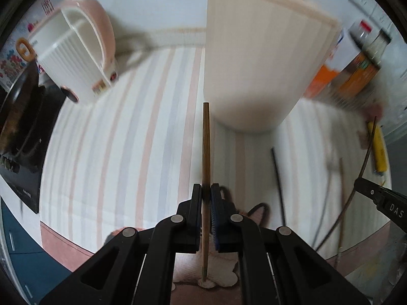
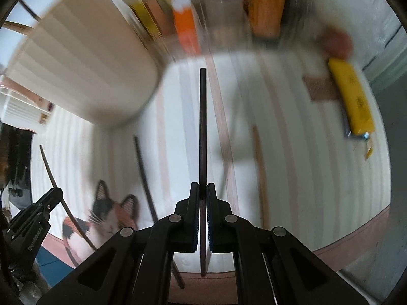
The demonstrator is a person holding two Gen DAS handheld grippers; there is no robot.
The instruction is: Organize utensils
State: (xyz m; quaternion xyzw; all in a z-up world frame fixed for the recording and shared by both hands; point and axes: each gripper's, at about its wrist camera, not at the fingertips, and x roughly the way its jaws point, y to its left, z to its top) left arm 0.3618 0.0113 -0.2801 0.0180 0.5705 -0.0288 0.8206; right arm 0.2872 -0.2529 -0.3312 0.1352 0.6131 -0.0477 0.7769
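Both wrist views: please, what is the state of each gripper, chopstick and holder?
left gripper: shut on light brown chopstick
right gripper: shut on dark chopstick
cream utensil holder: upright, sticks inside
loose dark chopstick: lying on tablecloth

The desk (image 2: 292,178) wears a cloth striped in pale pink and grey, with a calico cat print near its edge. On it lie loose chopsticks — a dark one (image 2: 145,175) left of the right fingers (image 2: 195,203), a light one (image 2: 260,175) to their right. A cream cylindrical holder (image 1: 257,58) stands beyond the left fingers (image 1: 197,203), and a yellow packet (image 2: 352,99) lies far right.
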